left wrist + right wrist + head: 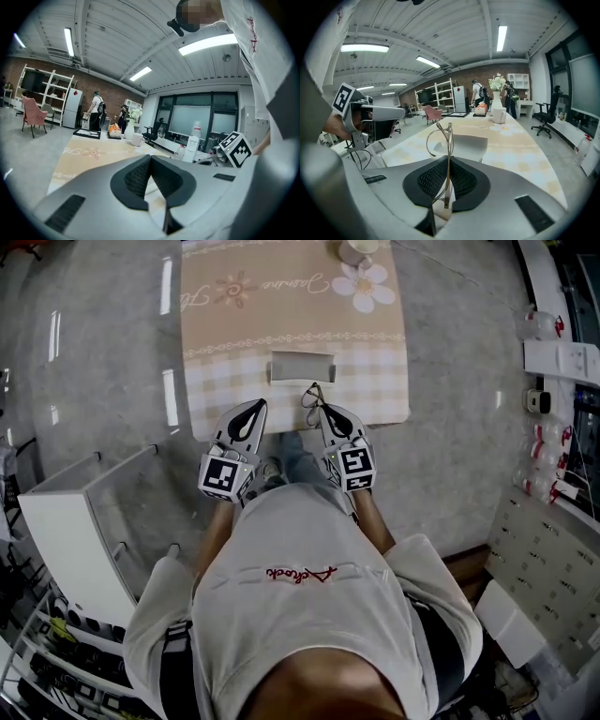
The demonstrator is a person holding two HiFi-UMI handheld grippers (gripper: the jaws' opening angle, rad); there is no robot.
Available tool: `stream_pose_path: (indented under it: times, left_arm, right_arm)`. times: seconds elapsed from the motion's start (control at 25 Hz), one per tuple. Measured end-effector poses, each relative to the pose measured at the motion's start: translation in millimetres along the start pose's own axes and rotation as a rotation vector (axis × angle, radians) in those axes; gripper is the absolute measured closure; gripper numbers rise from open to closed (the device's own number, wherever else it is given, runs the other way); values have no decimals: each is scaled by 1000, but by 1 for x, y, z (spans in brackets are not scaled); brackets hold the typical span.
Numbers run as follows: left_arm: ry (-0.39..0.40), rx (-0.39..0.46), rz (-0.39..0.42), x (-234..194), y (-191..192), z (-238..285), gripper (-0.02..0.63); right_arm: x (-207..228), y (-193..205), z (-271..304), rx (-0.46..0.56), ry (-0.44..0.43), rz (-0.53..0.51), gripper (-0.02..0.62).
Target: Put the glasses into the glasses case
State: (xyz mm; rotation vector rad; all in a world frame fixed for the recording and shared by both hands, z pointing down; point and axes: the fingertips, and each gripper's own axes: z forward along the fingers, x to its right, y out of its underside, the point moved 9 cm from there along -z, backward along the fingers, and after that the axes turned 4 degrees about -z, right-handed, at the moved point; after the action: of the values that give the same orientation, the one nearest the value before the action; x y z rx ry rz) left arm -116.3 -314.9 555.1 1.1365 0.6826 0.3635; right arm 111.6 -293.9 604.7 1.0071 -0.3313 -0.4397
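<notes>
A grey glasses case (pixel 302 366) lies shut on the beige tablecloth (pixel 291 296), a little beyond both grippers. My right gripper (pixel 317 410) is shut on thin metal-framed glasses (pixel 310 394). In the right gripper view the glasses (pixel 447 140) stand upright between the pads, with one lens ring out past the tips and the case (pixel 464 146) just behind. My left gripper (pixel 254 407) hovers at the cloth's near edge, to the left of the right one. Its jaws meet at the tip (pixel 150 158) with nothing between them.
A white mug (pixel 356 249) and a flower vase (pixel 497 86) stand at the cloth's far end. A white open cabinet (pixel 80 521) is at my lower left. Shelves with small items (pixel 553 465) line the right side. Several people stand far off across the room.
</notes>
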Motion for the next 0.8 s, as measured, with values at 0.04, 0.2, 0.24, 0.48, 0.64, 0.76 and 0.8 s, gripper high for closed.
stream_pose_path:
  times: [0.04, 0.2, 0.24, 0.48, 0.64, 0.76, 0.8]
  left_arm:
    - [-2, 1, -1, -1, 0, -1, 580]
    - [-16, 5, -14, 0, 2, -6, 580]
    - [-20, 6, -15, 1, 3, -7, 580]
    - [-39, 11, -19, 2, 4, -14, 580]
    - [-67, 18, -24, 0, 2, -20, 580]
    - [-75, 20, -31, 0, 3, -23, 580]
    - [-76, 21, -33, 0, 3, -23, 580]
  right_arm:
    - [4, -2, 5, 0, -4, -15, 591]
    - [19, -9, 26, 1, -15, -66, 591]
    - [22, -11, 31, 0, -20, -78, 591]
    - [31, -25, 55, -13, -62, -147, 591]
    - [29, -35, 61, -43, -96, -236, 591]
    - [20, -41, 67, -90, -112, -464, 591]
    - [16, -42, 69, -110, -112, -569, 591]
